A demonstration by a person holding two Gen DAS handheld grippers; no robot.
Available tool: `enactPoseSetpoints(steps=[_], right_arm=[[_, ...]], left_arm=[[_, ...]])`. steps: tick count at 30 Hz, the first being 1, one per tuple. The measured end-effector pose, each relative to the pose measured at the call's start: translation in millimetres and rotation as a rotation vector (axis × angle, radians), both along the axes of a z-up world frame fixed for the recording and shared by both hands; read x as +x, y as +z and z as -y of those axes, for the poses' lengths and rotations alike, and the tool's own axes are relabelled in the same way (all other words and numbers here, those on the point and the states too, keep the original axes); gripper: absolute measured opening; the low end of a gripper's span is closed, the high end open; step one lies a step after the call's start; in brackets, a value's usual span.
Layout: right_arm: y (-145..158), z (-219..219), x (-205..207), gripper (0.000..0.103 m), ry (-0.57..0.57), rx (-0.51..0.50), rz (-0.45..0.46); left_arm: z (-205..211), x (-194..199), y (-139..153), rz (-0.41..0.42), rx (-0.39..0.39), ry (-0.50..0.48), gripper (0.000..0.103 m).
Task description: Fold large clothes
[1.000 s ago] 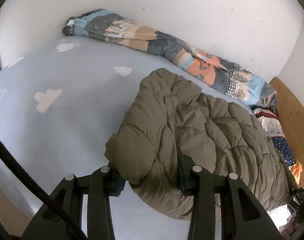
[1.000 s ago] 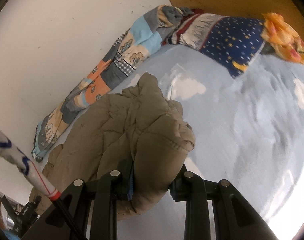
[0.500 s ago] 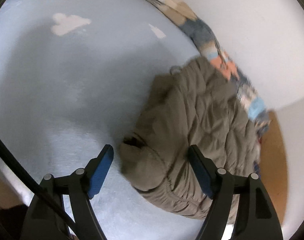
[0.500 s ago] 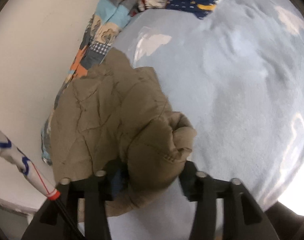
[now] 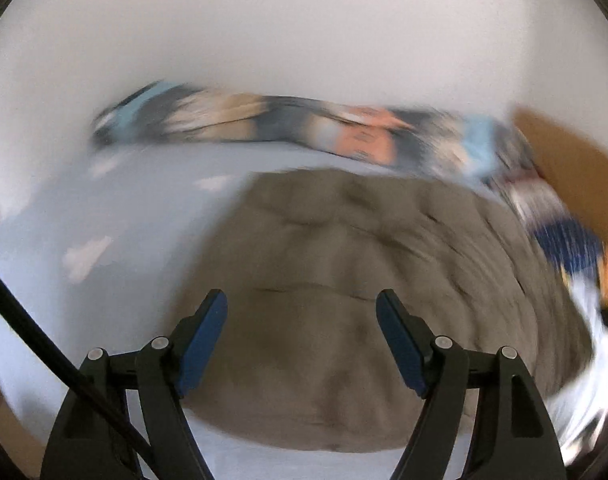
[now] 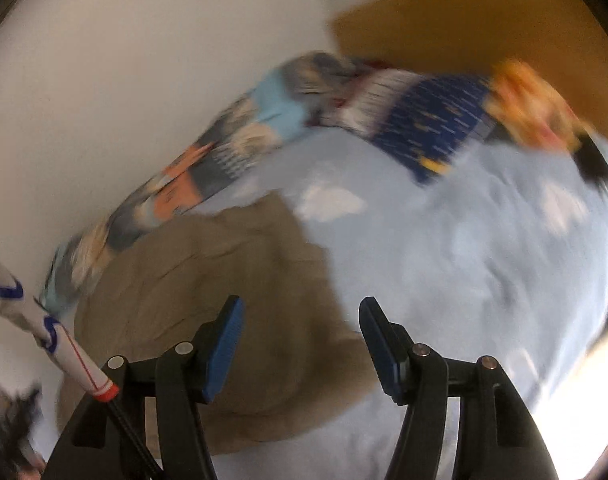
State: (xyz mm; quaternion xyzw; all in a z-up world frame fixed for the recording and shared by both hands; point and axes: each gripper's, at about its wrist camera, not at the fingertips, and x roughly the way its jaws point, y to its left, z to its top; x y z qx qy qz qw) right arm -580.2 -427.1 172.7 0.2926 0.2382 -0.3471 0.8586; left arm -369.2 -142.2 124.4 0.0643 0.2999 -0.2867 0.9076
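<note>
An olive quilted jacket (image 5: pixel 344 280) lies bunched on the light blue bed sheet (image 5: pixel 144 216). My left gripper (image 5: pixel 302 320) is open and empty, hovering over the jacket's near edge. In the right wrist view the jacket (image 6: pixel 208 300) lies at the lower left. My right gripper (image 6: pixel 300 332) is open and empty above the jacket's right edge and the sheet (image 6: pixel 464 260). Both views are motion-blurred.
A patchwork blanket (image 5: pixel 304 128) lies rolled along the white wall behind the jacket. A dark blue patterned cloth (image 6: pixel 436 120) and an orange cloth (image 6: pixel 532 108) lie at the head of the bed by a wooden board (image 6: pixel 464 28).
Both grippers have opened and let go of the jacket, which now lies on the bed. Both grippers have pulled back and swung, blurring the views.
</note>
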Motion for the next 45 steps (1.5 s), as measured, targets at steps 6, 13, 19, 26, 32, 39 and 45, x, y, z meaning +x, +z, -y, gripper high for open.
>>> enactPoseSetpoints(steps=[6,13,19,26,32,39,45], right_arm=[[-47,7,35,0.065,-0.002,0.029,-0.211],[-82,31,32,0.068,0.004,0.199,-0.229],[-32,5,19,0.067,-0.082,-0.03,-0.171],[-13,-48,73,0.067,0.148,-0.194,-0.122],[-34,-69,127,0.067,0.249,-0.169,-0.23],[-58,-60,146,0.071,0.242,-0.118,-0.307],[-36,-61,127,0.071,0.224,-0.1,-0.222]], left_arm=[[47,8,-44,-0.072,0.137,-0.054,0.082],[57,23,-60,-0.101,0.161,-0.039,0.091],[43,-12,-23,0.1,0.057,-0.041,0.09],[65,-22,-26,0.075,0.06,-0.111,0.09],[75,-6,-54,-0.042,0.111,-0.092,0.093],[83,-6,-61,-0.037,0.136,-0.078,0.093],[74,-16,-44,-0.003,0.096,-0.051,0.093]])
